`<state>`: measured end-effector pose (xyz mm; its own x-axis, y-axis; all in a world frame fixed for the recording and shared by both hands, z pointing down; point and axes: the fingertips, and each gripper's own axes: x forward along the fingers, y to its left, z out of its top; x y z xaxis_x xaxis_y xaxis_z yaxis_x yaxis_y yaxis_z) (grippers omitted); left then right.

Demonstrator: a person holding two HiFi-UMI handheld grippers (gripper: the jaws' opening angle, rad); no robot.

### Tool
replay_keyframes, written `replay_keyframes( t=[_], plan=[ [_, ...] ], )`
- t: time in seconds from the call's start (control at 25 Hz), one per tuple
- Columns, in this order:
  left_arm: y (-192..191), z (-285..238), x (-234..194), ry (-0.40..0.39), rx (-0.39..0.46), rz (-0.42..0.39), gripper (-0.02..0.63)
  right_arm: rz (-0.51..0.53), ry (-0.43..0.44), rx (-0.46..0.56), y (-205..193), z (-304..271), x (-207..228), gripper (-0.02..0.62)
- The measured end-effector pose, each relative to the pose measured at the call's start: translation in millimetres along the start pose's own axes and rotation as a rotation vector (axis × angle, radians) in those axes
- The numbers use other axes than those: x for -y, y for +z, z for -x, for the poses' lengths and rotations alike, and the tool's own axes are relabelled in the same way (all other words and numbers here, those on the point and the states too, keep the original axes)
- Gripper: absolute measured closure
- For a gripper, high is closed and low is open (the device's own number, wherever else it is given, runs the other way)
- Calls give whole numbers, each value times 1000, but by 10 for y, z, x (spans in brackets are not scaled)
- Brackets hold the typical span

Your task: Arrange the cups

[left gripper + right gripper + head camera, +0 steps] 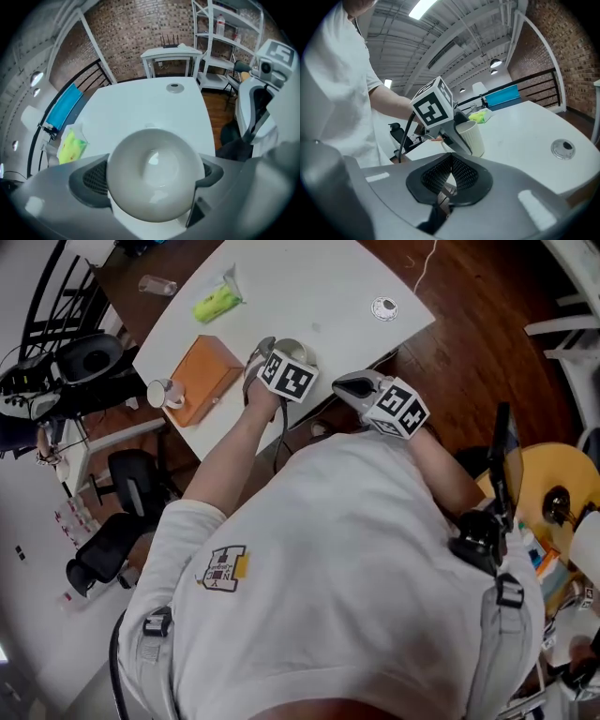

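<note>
A white ribbed cup (152, 176) stands upright on the white table (319, 287) near its front edge. It also shows as the cup (471, 137) in the right gripper view. My left gripper (152, 177) points steeply down over it, jaws wide, one on each side of the cup's rim. I see no pad pressing on it. From the head camera, the left gripper (262, 360) hides most of the cup (292, 349). My right gripper (359, 387) hovers off the table's front edge to the right. Seen along its jaws, the right gripper (450, 177) is shut and holds nothing.
An orange box (202, 379) lies left of the cup with a small white cup-like thing (161, 393) beside it. A green packet (216, 304) and a clear bottle (157, 284) sit at the far left. A round metal disc (383, 307) is at the right.
</note>
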<state>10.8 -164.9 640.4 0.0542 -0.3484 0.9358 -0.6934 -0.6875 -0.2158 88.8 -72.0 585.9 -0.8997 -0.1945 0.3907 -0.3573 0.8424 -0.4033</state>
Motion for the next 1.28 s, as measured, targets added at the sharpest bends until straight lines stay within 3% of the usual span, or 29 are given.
replay_keyframes(
  t=[0.2, 0.28, 0.36, 0.52, 0.72, 0.96, 1.28],
  plan=[
    [2, 40, 45, -82, 120, -44, 85, 36, -4, 12, 211, -117, 169, 594],
    [-66, 128, 70, -120, 165, -26, 69, 64, 6, 22, 318, -143, 208, 550],
    [-155, 217, 61, -131, 202, 7, 69, 122, 28, 13, 418, -200, 233, 450],
    [-369, 304, 87, -125, 224, 67, 69, 390, 69, -108, 540, -449, 186, 247],
    [-729, 386, 216, -125, 247, 146, 69, 761, 211, -382, 400, -930, 109, 100],
    [-1098, 476, 390, -110, 258, 251, 69, 887, 354, -551, 255, -1290, 179, 80],
    [-1438, 597, 493, -78, 284, 389, 69, 944, 403, -570, 234, -1411, 126, 114]
  ],
)
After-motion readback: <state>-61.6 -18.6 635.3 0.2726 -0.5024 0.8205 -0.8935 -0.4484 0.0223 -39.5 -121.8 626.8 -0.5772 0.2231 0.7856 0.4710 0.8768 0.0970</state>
